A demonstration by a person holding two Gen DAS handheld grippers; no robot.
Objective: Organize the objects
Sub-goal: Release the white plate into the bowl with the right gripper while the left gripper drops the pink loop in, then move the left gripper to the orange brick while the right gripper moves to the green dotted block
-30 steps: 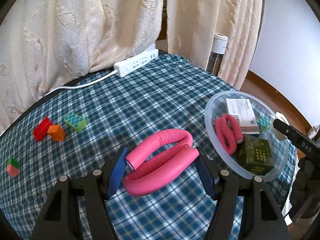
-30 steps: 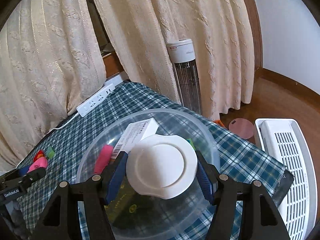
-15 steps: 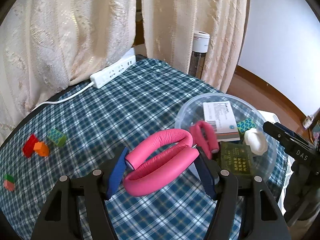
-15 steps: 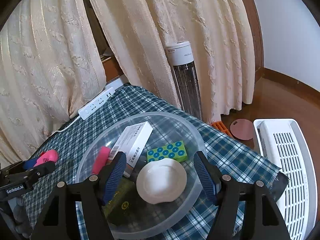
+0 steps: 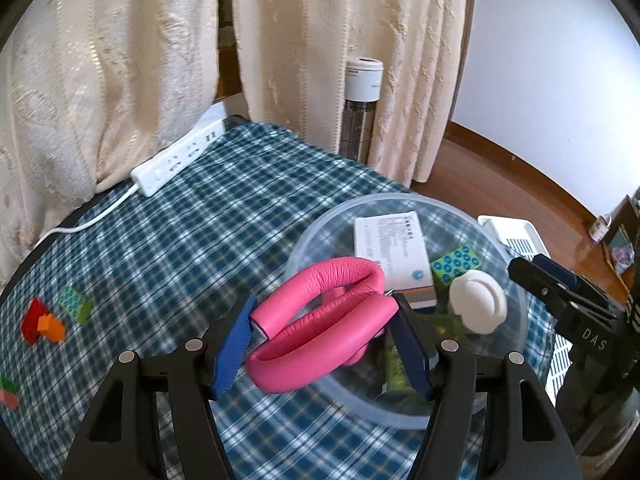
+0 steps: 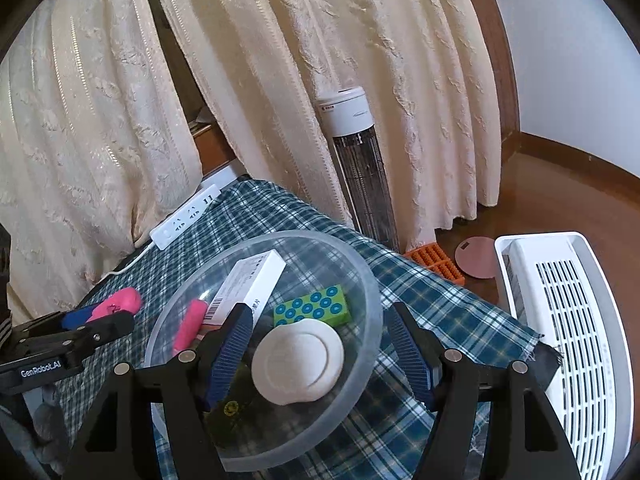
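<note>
Left tool [image 5: 322,344] is clamped on a pink padded loop [image 5: 320,326], which is held just above the near rim of the clear plastic bowl [image 5: 316,236]. Right tool [image 6: 320,354] is seen with its blue pads apart and nothing gripped; its jaws have just been opening, and the white round disc [image 6: 298,366] is lying loose in the bowl below them.

Inside the bowl a white carton [image 5: 394,252] is propped up against the wall, a green block with blue dots [image 6: 314,308] is laid next to the disc, another pink loop [image 6: 188,326] is tucked by the left side, and a dark green box [image 6: 236,400] is sat underneath, partly hidden by the tool.

Outside the bowl, on the blue checked cloth of the counter [image 5: 188,236], a few small blocks are scattered well apart from it: a green one [image 5: 74,304], an orange one [image 5: 52,326] touching a red one [image 5: 32,320], and one more [image 5: 8,392] at the edge of view. A white power strip [image 5: 180,156] is laid along the far edge by the cream curtains [image 5: 120,60]
</note>
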